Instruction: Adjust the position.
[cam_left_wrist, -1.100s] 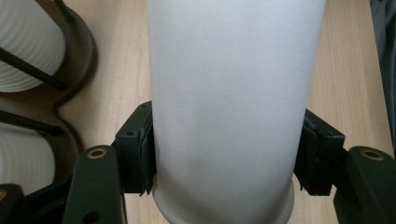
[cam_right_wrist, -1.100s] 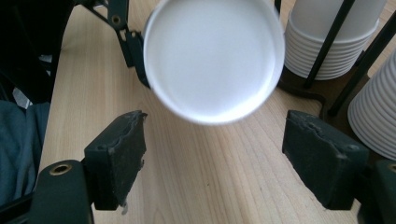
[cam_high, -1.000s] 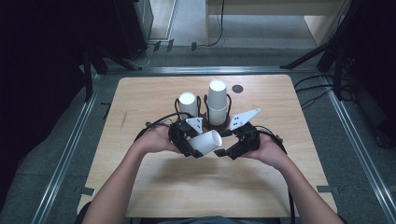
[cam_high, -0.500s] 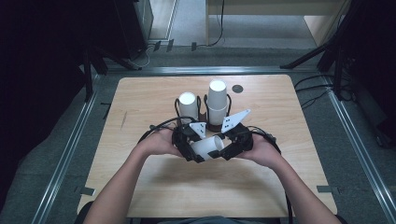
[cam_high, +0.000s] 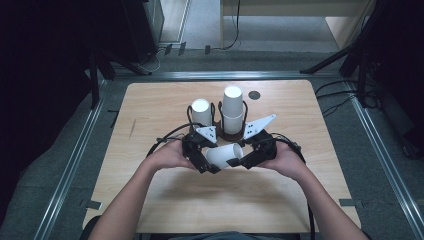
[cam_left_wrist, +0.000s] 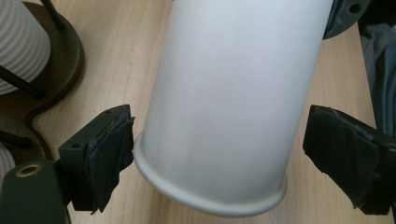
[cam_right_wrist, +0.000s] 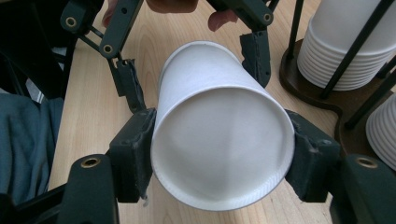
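A pale wooden table (cam_high: 150, 110) on a grey floor is seen from above, with dark equipment around it. No writing can be read on any item. A plain white paper cup (cam_high: 224, 155) is held on its side just above the bare front half of the table, near a dark brown wire-railed cup holder (cam_high: 233, 134) with two stacks of white cups (cam_high: 233, 107). The cup's base end is clamped by the right gripper (cam_right_wrist: 219, 158), closed onto it within the last second. The left gripper (cam_left_wrist: 233, 154) has just been opened; its pads now flank the rim, one touching, one apart.
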